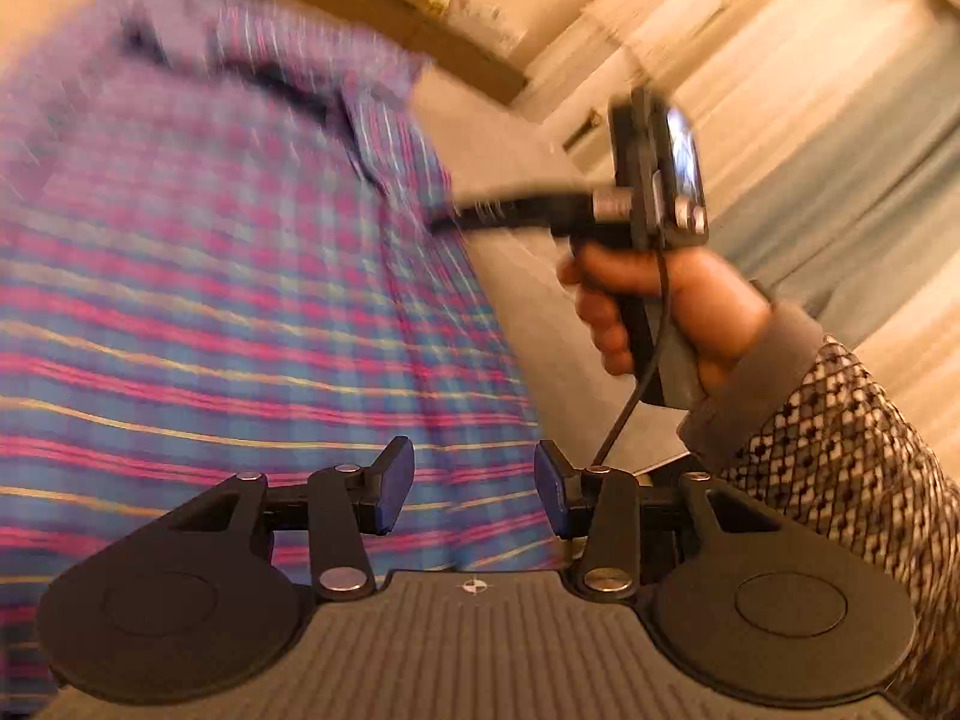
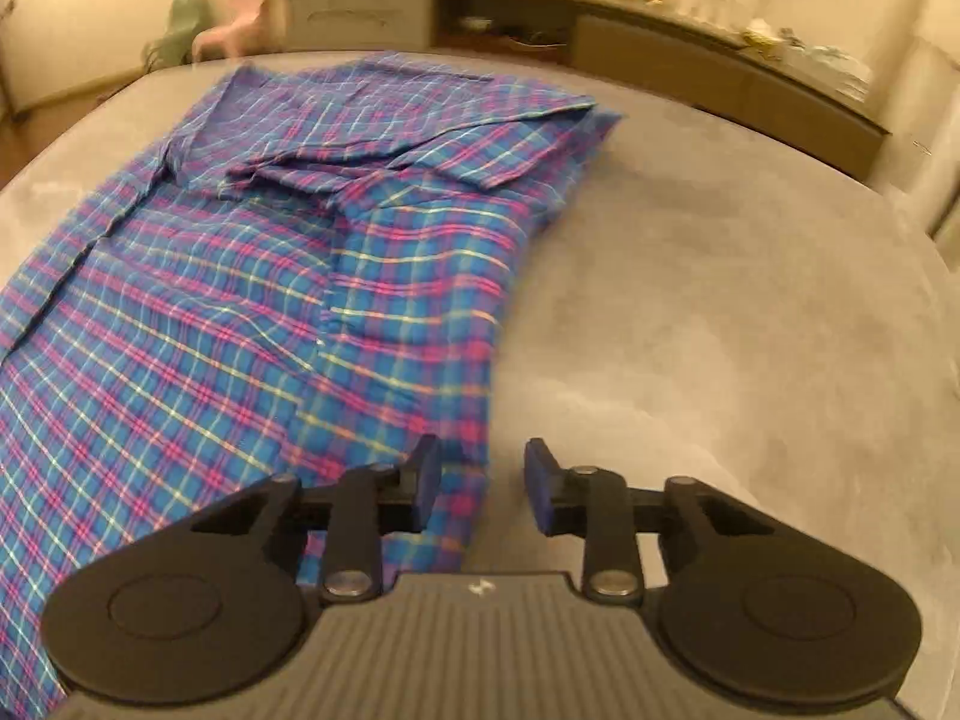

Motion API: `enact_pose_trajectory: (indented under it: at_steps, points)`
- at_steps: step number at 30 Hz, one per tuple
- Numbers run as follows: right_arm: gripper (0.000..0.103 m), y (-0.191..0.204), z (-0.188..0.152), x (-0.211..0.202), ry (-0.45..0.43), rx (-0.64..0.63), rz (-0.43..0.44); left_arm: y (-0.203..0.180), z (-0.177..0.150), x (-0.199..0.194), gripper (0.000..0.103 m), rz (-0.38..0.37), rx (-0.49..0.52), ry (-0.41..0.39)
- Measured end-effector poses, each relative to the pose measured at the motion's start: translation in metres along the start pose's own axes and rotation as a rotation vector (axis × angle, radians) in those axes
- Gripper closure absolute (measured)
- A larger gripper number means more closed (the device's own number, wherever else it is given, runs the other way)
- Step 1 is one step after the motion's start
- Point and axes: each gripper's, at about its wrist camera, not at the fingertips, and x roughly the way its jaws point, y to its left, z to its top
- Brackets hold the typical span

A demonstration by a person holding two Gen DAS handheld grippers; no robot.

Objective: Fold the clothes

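A blue, pink and yellow plaid shirt [image 2: 252,276] lies spread on a grey table [image 2: 720,312], with one sleeve folded across its upper part. My right gripper [image 2: 480,486] hovers open over the shirt's near right edge, with nothing between its blue pads. In the blurred left wrist view the shirt [image 1: 228,276] fills the left side. My left gripper [image 1: 474,486] stands open above it and holds nothing. A hand in a patterned sleeve [image 1: 660,312] holds the right gripper [image 1: 465,213] at the shirt's right edge.
Behind the table runs a long counter [image 2: 660,54] with food and small items on it. A pink chair [image 2: 240,30] and a green one stand at the back left. Pale curtains [image 1: 810,120] hang to the right in the left wrist view.
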Motion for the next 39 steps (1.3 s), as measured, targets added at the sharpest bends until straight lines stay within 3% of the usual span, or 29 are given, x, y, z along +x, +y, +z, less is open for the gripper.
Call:
enact_pose_trajectory:
  at_steps: [3,4,6,9,12,14,19,21,23,25,29,34,35,36,37,38,39]
  points:
    - [0.065,0.002,-0.045,-0.062,-0.098,0.072,0.079,0.018,-0.003,-0.065,0.041,0.156,0.069,-0.122]
    - [0.057,0.01,-0.062,-0.078,-0.105,0.082,0.112,0.028,-0.006,-0.081,0.041,0.211,0.08,-0.139]
    - [0.054,0.033,-0.093,-0.095,-0.06,0.046,0.201,0.045,-0.012,-0.097,0.04,0.283,0.106,-0.131]
    - [0.052,0.067,-0.118,-0.094,0.005,-0.012,0.279,0.055,-0.022,-0.091,0.04,0.356,0.161,-0.089]
    - [0.063,0.095,-0.115,-0.084,-0.011,-0.109,0.189,0.059,-0.031,-0.082,0.04,0.401,0.177,-0.068]
    - [0.1,0.1,-0.106,-0.081,-0.021,-0.122,0.156,0.063,-0.035,-0.082,0.04,0.404,0.147,-0.061]
    - [0.1,0.097,-0.085,-0.071,-0.008,-0.036,0.222,0.071,-0.042,-0.093,0.04,0.385,0.053,-0.069]
    - [0.093,0.087,-0.088,-0.067,-0.004,0.048,0.282,0.078,-0.044,-0.115,0.04,0.365,-0.017,-0.121]
    - [0.066,0.062,-0.104,-0.086,-0.047,0.199,0.365,0.088,-0.049,-0.139,0.034,0.365,-0.09,-0.172]
    - [0.046,0.038,-0.13,-0.109,-0.092,0.309,0.423,0.108,-0.056,-0.156,0.029,0.391,-0.183,-0.188]
    - [0.043,0.007,-0.171,-0.122,-0.076,0.423,0.324,0.128,-0.065,-0.158,0.022,0.41,-0.277,-0.179]
    - [0.035,0.009,-0.182,-0.088,-0.017,0.472,0.39,0.136,-0.07,-0.141,0.018,0.311,-0.34,-0.123]
    - [0.037,0.015,-0.18,-0.08,-0.002,0.458,0.406,0.136,-0.07,-0.138,0.02,0.291,-0.334,-0.114]
    - [0.04,0.021,-0.179,-0.074,0.019,0.439,0.407,0.135,-0.071,-0.135,0.03,0.263,-0.328,-0.106]
    - [0.056,0.026,-0.178,-0.071,0.042,0.419,0.415,0.133,-0.071,-0.134,0.058,0.24,-0.321,-0.096]
    - [0.083,0.032,-0.176,-0.069,0.075,0.392,0.445,0.13,-0.071,-0.135,0.074,0.222,-0.309,-0.085]
    - [0.092,0.037,-0.175,-0.072,0.097,0.361,0.458,0.127,-0.071,-0.135,0.091,0.203,-0.298,-0.073]
